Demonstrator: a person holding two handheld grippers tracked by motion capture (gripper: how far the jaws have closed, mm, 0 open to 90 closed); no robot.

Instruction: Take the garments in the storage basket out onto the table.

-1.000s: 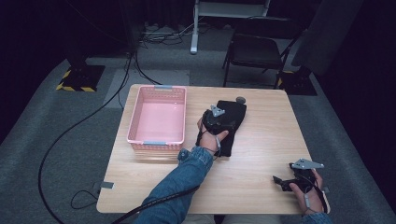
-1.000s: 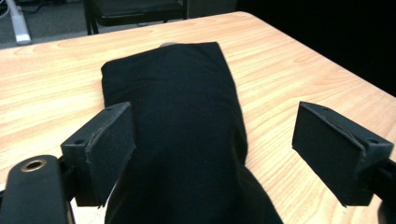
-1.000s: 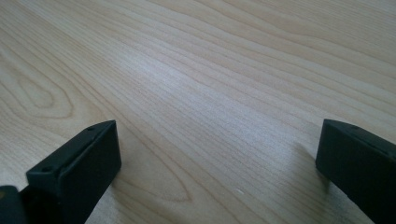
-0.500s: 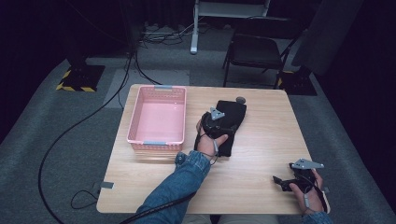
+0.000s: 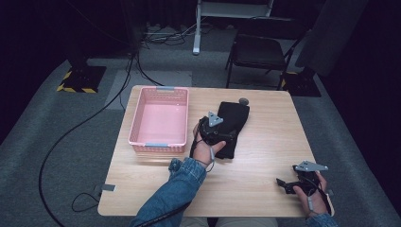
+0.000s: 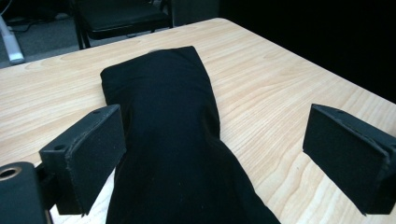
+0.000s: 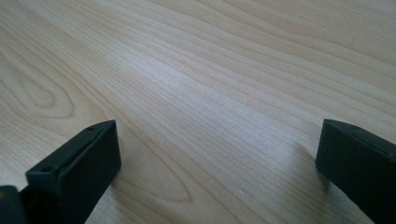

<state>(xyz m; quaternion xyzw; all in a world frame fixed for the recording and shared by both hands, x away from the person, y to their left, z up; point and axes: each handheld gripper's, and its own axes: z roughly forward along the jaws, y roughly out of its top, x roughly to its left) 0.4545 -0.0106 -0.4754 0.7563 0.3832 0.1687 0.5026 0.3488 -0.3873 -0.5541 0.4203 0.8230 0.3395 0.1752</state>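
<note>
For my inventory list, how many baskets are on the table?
1. The pink basket stands on the left part of the wooden table, beside the black cloth. No other basket is visible.

Open wood runs all across the near half of the desk (image 5: 250, 189), with a wide bare stretch between the two hands. The pink basket (image 5: 160, 124) walls off the left side, its rim standing proud. The black cloth bundle (image 5: 230, 124) lies mid-desk, a narrow lane between it and the basket. Right of the bundle, the desk is bare to the edge.
</note>
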